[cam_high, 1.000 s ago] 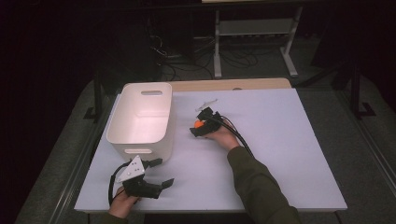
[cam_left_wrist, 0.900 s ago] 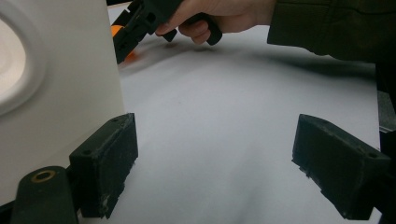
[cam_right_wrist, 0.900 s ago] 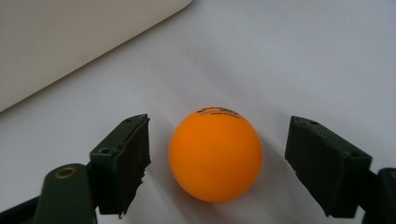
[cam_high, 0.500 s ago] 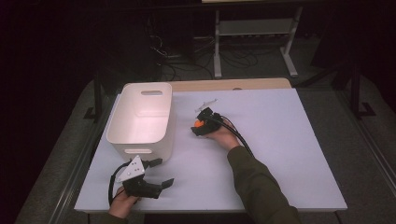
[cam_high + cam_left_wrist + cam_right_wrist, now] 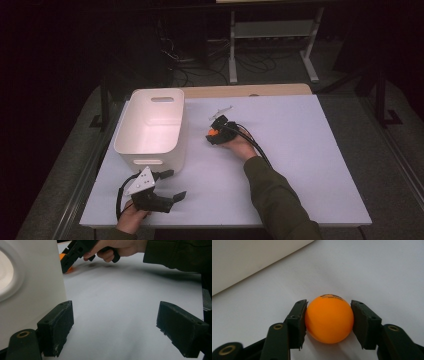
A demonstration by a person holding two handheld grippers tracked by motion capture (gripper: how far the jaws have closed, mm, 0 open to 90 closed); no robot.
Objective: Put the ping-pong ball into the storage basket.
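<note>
The broad white desk [image 5: 310,165] took up most of the scene, with a strip of bare wood along its far edge. On its left part stood a white rectangular plastic bin [image 5: 152,127] with rounded corners and a slot handle in its far wall; its inside looked empty from above.

The person's right arm, in a dark olive sleeve [image 5: 272,192], reached in from the near edge toward the middle of the desk. The right hand-held gripper [image 5: 216,134] lay low over the surface just right of the bin, its black cable looping back along the wrist. In the right gripper view its jaws were closed against both sides of a small orange ping-pong ball [image 5: 329,318], which sat on the desk top between them, faint dark print on its upper face.

The left hand-held gripper [image 5: 170,186] was near the front left corner, just in front of the bin, its grey three-cornered plate uppermost. Its jaws stood wide apart with nothing between them.
</note>
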